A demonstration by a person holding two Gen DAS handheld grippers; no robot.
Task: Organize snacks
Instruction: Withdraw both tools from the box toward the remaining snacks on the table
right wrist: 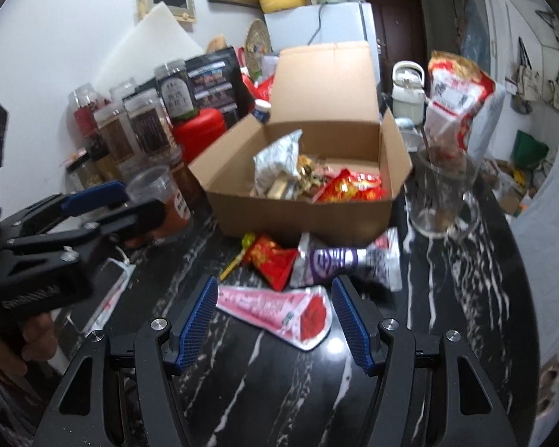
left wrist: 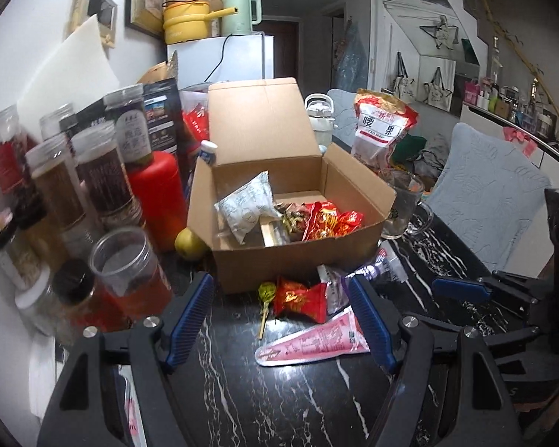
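Note:
An open cardboard box (left wrist: 298,260) on the black marble table holds a white packet (left wrist: 248,208) and red packets (left wrist: 328,221). In front of it lie a green lollipop (left wrist: 266,292), a red candy packet (left wrist: 300,298), a purple-white packet (left wrist: 372,272) and a pink cone-shaped packet (left wrist: 313,342). My left gripper (left wrist: 279,287) hovers open just short of the red packet, holding nothing. My right gripper (right wrist: 275,287) is open too. Its blue pads (right wrist: 197,320) flank the pink packet (right wrist: 275,309) without pressing it. Beyond it lie the red packet (right wrist: 272,260) and the purple packet (right wrist: 339,260).
Several jars (left wrist: 93,171), a red canister (left wrist: 156,193) and an open plastic jar (left wrist: 126,268) crowd the left. A yellow-green fruit (left wrist: 190,244) touches the box's left corner. A glass mug (left wrist: 406,205) and a cashew bag (left wrist: 382,130) stand right of the box, before a blue-covered chair (left wrist: 484,193).

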